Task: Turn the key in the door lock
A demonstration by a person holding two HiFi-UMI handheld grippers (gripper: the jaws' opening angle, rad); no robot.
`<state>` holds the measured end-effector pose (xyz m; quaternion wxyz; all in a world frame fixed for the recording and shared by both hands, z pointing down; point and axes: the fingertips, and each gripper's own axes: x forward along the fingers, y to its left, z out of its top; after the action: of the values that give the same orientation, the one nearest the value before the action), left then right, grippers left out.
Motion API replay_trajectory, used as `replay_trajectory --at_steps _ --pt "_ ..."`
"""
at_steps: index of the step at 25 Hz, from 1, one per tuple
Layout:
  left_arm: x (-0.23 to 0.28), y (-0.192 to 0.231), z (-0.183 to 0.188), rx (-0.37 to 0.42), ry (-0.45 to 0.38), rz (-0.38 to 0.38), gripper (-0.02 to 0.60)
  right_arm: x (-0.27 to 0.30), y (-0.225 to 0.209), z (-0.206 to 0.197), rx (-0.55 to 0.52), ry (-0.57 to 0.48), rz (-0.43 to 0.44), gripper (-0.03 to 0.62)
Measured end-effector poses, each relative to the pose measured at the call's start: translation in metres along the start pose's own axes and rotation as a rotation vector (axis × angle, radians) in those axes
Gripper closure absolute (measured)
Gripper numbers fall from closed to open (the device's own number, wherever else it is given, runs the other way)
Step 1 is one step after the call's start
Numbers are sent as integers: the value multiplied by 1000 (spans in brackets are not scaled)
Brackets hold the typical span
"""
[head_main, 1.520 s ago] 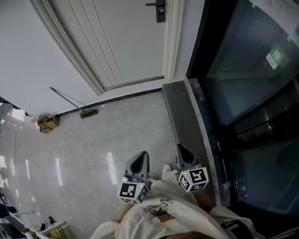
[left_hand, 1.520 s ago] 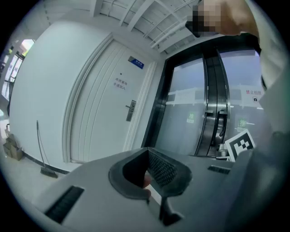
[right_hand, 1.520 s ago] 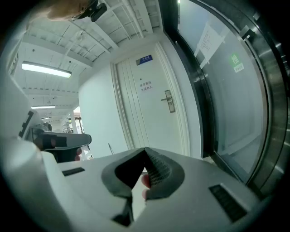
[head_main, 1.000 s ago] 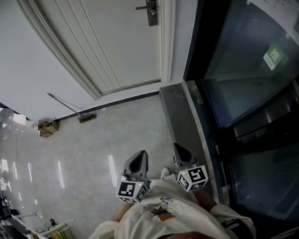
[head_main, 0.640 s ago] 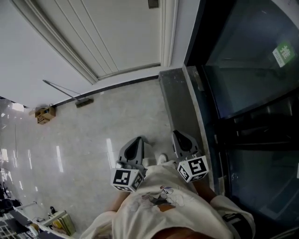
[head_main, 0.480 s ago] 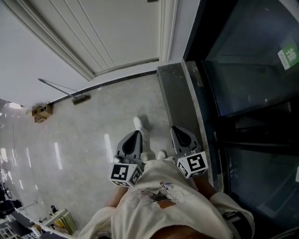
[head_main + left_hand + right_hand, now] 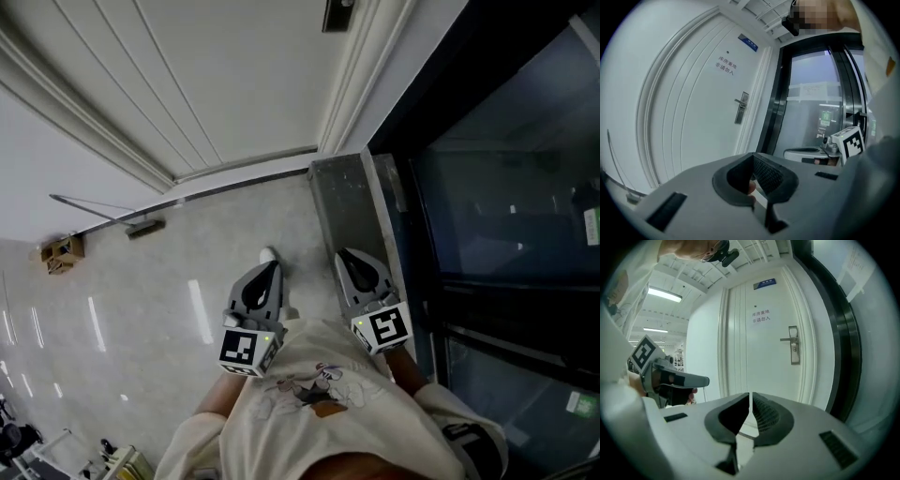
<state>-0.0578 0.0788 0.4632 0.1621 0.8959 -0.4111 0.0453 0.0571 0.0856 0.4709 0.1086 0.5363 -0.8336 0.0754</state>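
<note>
A white panelled door (image 7: 216,84) stands ahead, some way off. Its metal lock plate with a lever handle (image 7: 337,14) shows at the top edge of the head view, also in the left gripper view (image 7: 741,107) and the right gripper view (image 7: 793,351). No key can be made out at this distance. My left gripper (image 7: 267,269) and right gripper (image 7: 347,256) are held side by side in front of the person's body, both pointing at the door. Each is shut with nothing between its pads (image 7: 753,157) (image 7: 750,394).
A dark-framed glass wall (image 7: 487,187) runs along the right, with a grey metal threshold (image 7: 342,202) at its foot. A long-handled broom (image 7: 117,220) and a small cardboard box (image 7: 61,251) lie by the wall at left. The person's shoe (image 7: 267,255) is on the glossy floor.
The person has walked toward the door: its base and the threshold sit nearer. Both grippers have come forward with them, still shut. A shoe has stepped out ahead.
</note>
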Motion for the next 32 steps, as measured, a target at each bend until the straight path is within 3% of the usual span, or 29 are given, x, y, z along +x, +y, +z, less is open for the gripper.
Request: replay_trajectory --at_steps 4,6,8,13,15,18,21,24,28,32 --pt "50 54 38 -2 9 -56 578 81 -44 40 29 -10 -59 568" --pt "72 70 54 -1 10 -78 578 110 -65 59 2 -26 -104 524" --pt "94 84 66 -2 15 -86 578 136 -86 78 -33 -38 -144 519" --pt "129 92 90 -25 -17 -92 578 177 -141 129 -46 -98 -181 519" --pt "136 92 99 -24 -27 -77 579 192 -165 152 -112 -125 -214 519" --pt "141 90 110 -25 -30 -51 578 213 -196 179 -364 -91 -299 512" --pt "151 88 109 -39 -26 -38 578 241 -226 202 -721 -89 -400 486" --pt "156 85 108 -39 -31 -31 578 267 -247 212 -1029 -69 -442 474" --pt "156 91 113 -59 -58 0 578 297 -270 219 -1282 -34 -459 474" --pt "154 95 114 -59 -59 23 578 321 -290 226 -1417 27 -474 474"
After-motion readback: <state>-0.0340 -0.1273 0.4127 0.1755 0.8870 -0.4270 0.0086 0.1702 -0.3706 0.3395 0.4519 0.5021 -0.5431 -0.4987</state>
